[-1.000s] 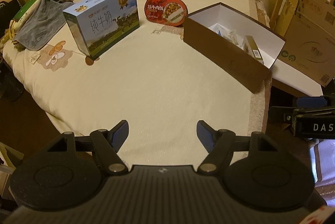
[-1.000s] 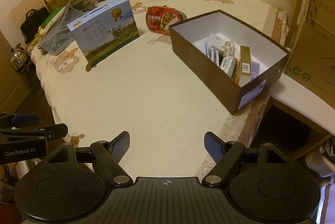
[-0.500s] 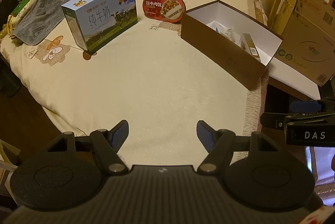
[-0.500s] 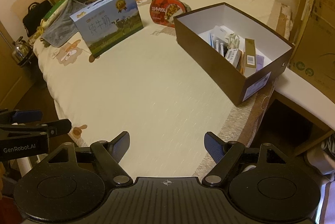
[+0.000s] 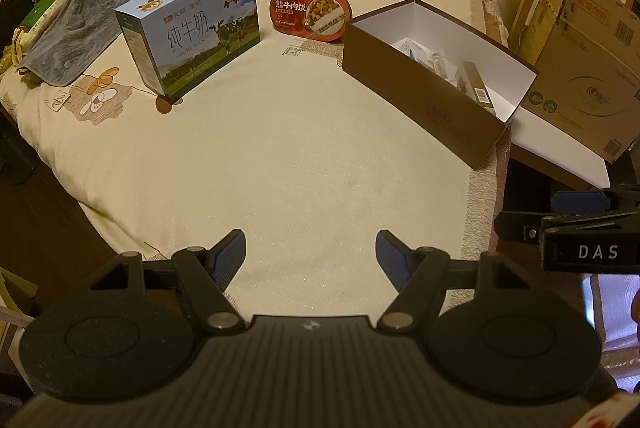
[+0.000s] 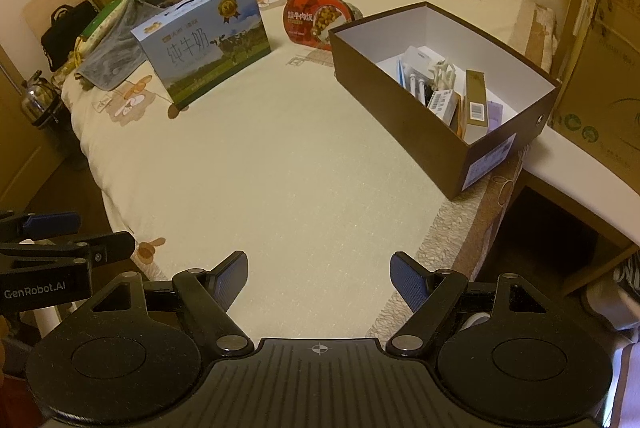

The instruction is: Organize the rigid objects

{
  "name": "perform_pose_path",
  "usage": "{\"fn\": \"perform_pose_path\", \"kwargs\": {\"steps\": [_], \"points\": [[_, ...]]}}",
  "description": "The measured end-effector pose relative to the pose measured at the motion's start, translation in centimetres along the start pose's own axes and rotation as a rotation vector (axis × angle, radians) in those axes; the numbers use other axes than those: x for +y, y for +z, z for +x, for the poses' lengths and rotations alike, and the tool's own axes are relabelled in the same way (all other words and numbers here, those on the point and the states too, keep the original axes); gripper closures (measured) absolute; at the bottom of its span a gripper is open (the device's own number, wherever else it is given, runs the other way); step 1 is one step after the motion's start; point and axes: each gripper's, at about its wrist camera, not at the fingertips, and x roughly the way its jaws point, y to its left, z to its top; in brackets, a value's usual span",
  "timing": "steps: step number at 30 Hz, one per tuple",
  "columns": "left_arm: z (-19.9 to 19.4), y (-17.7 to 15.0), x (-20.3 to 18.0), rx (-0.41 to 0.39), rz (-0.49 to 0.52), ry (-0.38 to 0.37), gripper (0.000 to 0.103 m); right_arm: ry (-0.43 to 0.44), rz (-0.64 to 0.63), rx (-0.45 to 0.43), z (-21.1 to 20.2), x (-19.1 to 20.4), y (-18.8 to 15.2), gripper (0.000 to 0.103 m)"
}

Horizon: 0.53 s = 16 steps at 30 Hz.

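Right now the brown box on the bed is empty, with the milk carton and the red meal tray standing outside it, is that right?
Not quite: the brown box already holds several small packages, as the right wrist view shows. The milk carton and red meal tray are outside it on the bed.

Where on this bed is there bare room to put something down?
The widest bare patch is the near bedspread, bordered by the milk carton, the brown box and the bed's near edge. A narrower gap lies between the carton and the red food tray. The far left corner is crowded, and the box's near end holds small packages.
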Motion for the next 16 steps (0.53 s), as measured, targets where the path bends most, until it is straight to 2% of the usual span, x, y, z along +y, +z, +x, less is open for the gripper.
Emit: {"fn": "perform_pose_path", "kwargs": {"steps": [16], "points": [[0.35, 0.02, -0.61, 0.003, 0.011, -0.004, 0.035, -0.002, 0.013, 0.001, 0.08, -0.52, -0.24, 0.028]]}}
